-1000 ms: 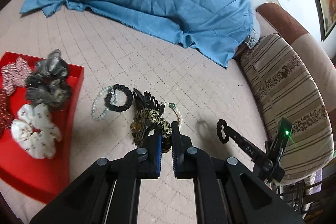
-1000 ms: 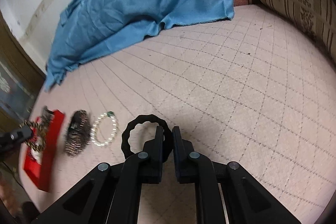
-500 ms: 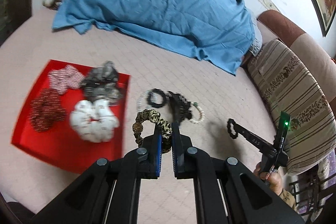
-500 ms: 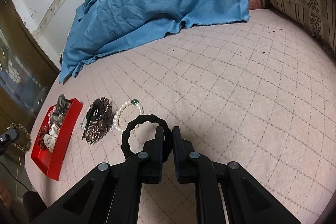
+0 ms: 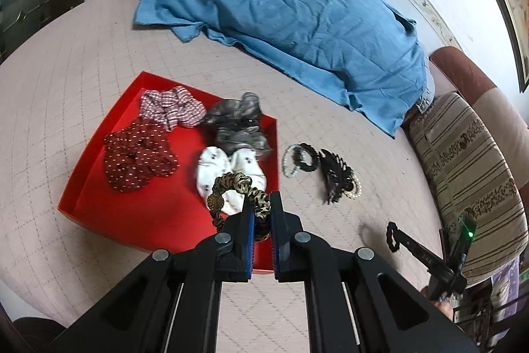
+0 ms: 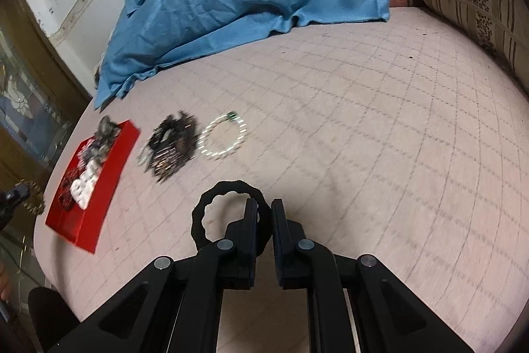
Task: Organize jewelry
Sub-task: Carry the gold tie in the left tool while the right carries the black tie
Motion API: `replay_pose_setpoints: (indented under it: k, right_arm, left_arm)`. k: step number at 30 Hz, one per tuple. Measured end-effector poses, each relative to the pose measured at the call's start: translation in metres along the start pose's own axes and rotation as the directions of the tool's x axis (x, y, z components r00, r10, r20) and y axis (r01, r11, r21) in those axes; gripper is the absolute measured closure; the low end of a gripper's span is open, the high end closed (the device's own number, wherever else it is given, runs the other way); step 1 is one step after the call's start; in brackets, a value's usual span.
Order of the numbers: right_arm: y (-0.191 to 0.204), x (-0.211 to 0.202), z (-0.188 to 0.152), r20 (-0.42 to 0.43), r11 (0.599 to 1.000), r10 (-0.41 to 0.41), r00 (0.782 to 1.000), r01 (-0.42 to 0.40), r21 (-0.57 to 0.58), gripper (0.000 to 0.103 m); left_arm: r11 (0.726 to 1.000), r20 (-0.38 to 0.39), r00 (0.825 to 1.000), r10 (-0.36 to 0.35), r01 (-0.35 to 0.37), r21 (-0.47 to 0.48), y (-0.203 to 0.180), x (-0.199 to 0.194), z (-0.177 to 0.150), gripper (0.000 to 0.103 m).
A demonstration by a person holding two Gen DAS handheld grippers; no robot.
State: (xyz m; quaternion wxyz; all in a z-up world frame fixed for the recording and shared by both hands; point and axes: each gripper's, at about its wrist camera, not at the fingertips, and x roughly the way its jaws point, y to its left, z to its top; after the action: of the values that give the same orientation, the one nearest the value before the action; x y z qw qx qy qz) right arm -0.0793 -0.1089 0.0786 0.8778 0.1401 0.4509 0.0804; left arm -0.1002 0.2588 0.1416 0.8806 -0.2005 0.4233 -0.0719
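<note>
— What are the fingers doing?
— Both pairs are pinched. The left gripper [image 5: 261, 209] clamps a leopard-print scrunchie [image 5: 236, 187]; the right gripper [image 6: 264, 214] clamps a black wavy ring [image 6: 205, 214].
— How are they posed?
— Each tilts steeply down toward the quilted bed [image 6: 380, 121]. The left one hangs over the near corner of the red tray [image 5: 139, 220]; the right one is above bare quilt.
— And the held pieces?
— The scrunchie loops left of the jaws, above a white scrunchie [image 5: 215, 167]. The ring sticks out leftward, clear of the pearl bracelet [image 6: 224, 136].
</note>
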Motion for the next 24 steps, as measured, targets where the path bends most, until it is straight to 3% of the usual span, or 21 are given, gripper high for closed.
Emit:
replay_pose_setpoints:
  k: [7,16,24]
  right_arm:
    - [0.07,0.003,0.004,-0.034,0.992,0.064,0.997,-0.067,-0.109,0.094]
    - [0.18,0.026,0.009,-0.103,0.947,0.15,0.983,-0.173,-0.27,0.094]
    - [0.252,0.063,0.002,-0.183,0.906,0.17,0.968,-0.226,-0.359,0.094]
  left_arm:
    - [0.998,-0.02,0.999,-0.035,0.033,-0.061,0.038,0.013,0.006,0.096]
    - [0.986,0.0,0.999,-0.05,0.049,-0.16,0.088,0.015,0.009,0.096]
    - [0.981,-0.001,1.0,-0.013,0.013,-0.191,0.116,0.017,0.007,0.096]
